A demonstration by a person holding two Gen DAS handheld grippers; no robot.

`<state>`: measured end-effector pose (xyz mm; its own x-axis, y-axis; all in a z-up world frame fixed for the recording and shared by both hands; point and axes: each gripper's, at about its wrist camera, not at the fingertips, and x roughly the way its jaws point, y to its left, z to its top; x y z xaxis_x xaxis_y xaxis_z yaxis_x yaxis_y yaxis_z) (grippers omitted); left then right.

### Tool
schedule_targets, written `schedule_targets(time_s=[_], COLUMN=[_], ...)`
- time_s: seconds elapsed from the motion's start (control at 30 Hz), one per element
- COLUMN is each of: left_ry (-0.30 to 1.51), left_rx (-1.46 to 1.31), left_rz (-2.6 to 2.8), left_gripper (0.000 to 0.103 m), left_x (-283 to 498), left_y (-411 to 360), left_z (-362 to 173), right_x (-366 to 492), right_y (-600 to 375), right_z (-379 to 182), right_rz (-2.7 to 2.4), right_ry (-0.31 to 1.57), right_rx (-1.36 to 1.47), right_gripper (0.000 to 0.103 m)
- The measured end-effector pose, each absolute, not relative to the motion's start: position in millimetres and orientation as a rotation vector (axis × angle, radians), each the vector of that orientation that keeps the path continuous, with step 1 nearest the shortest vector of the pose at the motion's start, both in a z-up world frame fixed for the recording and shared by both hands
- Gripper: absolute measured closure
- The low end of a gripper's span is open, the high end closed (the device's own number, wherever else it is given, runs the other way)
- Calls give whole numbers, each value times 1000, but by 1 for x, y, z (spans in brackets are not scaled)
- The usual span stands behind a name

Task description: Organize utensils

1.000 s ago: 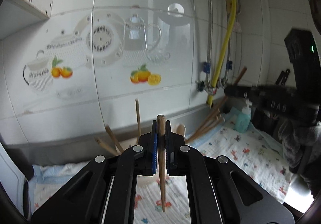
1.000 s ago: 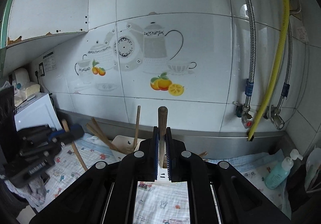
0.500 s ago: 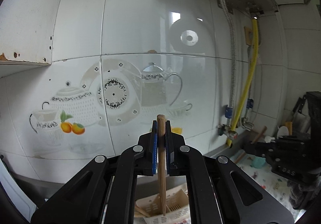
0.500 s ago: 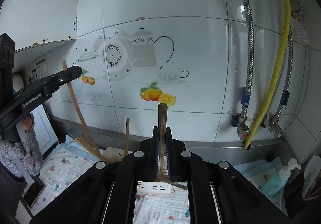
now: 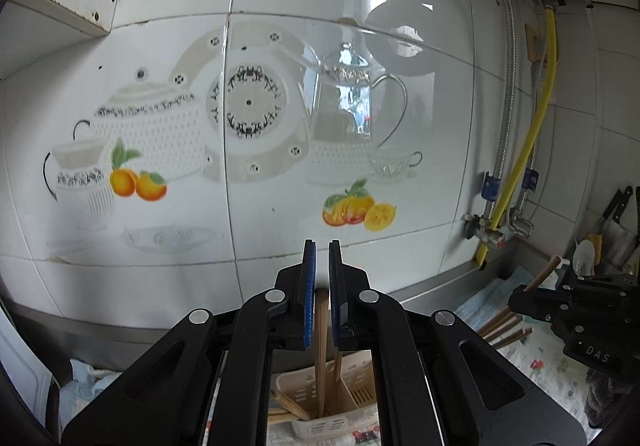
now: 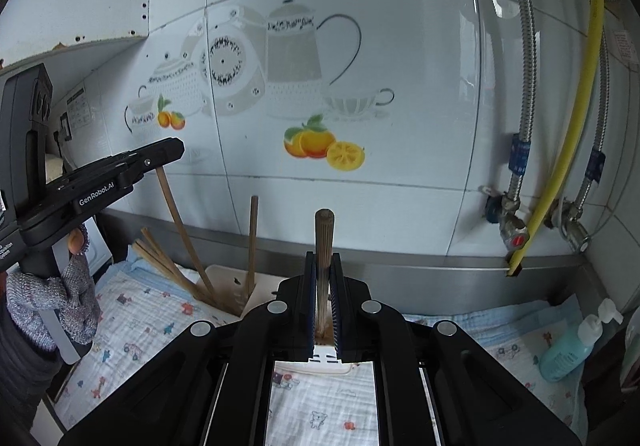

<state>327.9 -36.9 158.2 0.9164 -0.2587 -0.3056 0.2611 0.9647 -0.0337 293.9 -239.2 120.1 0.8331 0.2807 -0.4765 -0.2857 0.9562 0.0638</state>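
presently both tools are loaded and working over the utensil holder (image 5: 320, 412), a pale slotted plastic caddy standing on the cloth-covered worktop (image 6: 320, 402) close to the tiled wall (image 6: 400, 186).

left tool (image 5: 321, 286): jaws narrow, pinching a bamboo chopstick (image 5: 320, 350) low between the blue pads; its top no longer projects above them and its lower end reaches into a compartment of the holder beside another stick. judgement: the insertion step is nearly complete here; the next move calls for letting the jaws part and lifting straight up.

right tool (image 6: 322, 298): jaws narrow, gripping a darker wooden stick (image 6: 323, 242) upright, its top standing clear above the pads. whether its foot has reached the holder cannot be told, as the tool hides it. judgement: it needs lowering over a free compartment before release.

edges and room: the holder's rim and dividers are the catching edges, and several sticks lean out of it at angles. the steel upstand of the wall runs just behind. the two tools are near each other. open cloth lies on the near side for withdrawal.
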Motion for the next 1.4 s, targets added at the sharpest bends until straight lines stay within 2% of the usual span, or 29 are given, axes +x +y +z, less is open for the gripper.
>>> schedule_targets(time_s=[0.37,0.4,0.43,0.47,0.5,0.6,0.7,0.83,0.93,1.03,1.13,1.17,1.4], left_ry=[333,332,328,322,316,310,309,301,301,302,308,313,336], left_rx=[28,27,25,21,18,14,19,25,27,13,4,3,-15], left_rz=[-291,-292,-286,-285,-284,-287,-285,-272,-265,-256,-240,-234,-180], left_gripper=[93,88,77,67,65,63,55,46,44,31,27,24,16], left_x=[309,305,300,295,289,274,258,237,222,206,192,187,159], left_y=[-33,-32,-31,-29,-28,-24,-22,-17,-12,-4,3,6,23], left_z=[151,151,151,151,152,151,150,147,142,136,127,123,96], right_x=[289,287,284,281,278,265,251,230,214,196,180,175,146], right_y=[-240,-240,-241,-241,-241,-242,-240,-235,-230,-226,-222,-221,-216], right_z=[106,106,106,106,107,110,111,111,108,102,95,92,71], right_rz=[278,275,271,267,264,259,254,243,235,232,217,210,185], right_ry=[529,528,524,521,516,500,486,463,447,433,421,418,422], right_rx=[-15,-14,-17,-19,-21,-28,-40,-65,-79,-86,-89,-87,-52], right_gripper=[95,95,93,88,85,80,71,57,46,33,25,20,12])
